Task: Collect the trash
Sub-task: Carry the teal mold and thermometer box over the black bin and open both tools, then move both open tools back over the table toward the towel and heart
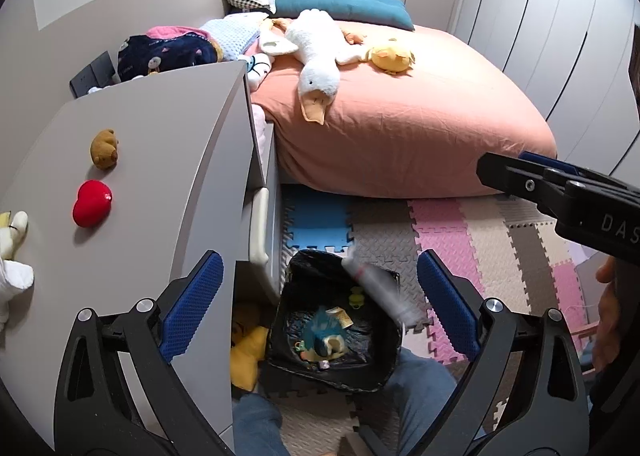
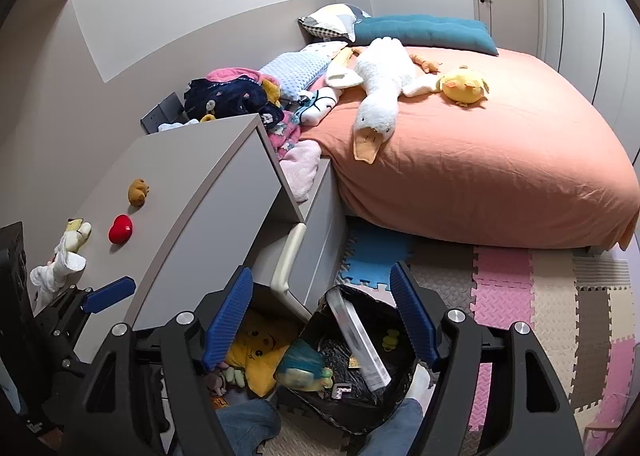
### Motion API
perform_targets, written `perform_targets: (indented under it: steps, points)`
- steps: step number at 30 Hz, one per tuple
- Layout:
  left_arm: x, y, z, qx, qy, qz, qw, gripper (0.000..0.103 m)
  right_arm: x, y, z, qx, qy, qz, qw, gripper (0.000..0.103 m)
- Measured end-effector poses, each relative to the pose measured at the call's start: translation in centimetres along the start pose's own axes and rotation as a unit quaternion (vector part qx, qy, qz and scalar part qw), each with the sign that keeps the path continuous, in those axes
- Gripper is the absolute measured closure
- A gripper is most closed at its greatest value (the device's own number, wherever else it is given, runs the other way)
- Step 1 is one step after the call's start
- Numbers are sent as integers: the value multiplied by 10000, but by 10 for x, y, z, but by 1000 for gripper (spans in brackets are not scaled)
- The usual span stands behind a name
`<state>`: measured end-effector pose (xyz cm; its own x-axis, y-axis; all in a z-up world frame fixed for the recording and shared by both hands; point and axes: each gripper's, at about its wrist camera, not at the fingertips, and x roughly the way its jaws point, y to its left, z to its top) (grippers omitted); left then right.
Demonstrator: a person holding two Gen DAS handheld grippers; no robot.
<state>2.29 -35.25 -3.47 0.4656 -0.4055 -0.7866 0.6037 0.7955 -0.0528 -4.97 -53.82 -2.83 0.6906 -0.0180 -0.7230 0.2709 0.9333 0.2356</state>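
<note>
Hovering over the black-lined trash bin [image 1: 336, 320], the left gripper [image 1: 320, 304] has its blue-padded fingers [image 1: 192, 308] spread wide with nothing between the pads. The right gripper [image 2: 320, 320] is likewise parted and empty, above the same bin at lower centre of its view.

Blurred inside the bin's mouth: a pale slender bottle [image 1: 376, 288], seen from the right wrist as a clear flat wrapper-like piece [image 2: 360, 340], and a teal-and-yellow crumpled packet [image 2: 300, 368]. Both look mid-drop or just landing.

Judgement: release step, trash going into the bin.

Outward: grey worktop [image 1: 160, 160] at left carries a red heart-shaped toy [image 1: 92, 202] and a small brown plush bear [image 1: 104, 148]; neither reads as trash. Next move calls for scanning the foam-mat floor [image 1: 460, 240] for remaining litter.
</note>
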Motion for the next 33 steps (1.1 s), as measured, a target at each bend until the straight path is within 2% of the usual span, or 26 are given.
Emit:
perform_targets:
  steps: [17, 33]
  points:
    - [-5, 12, -5, -80, -20, 128, 9999, 9, 6, 14, -1, -74, 65, 132, 9999, 29]
    - [-38, 103, -32, -777, -138, 867, 9931, 9, 37, 102, 2, -547, 240, 721, 9956, 29]
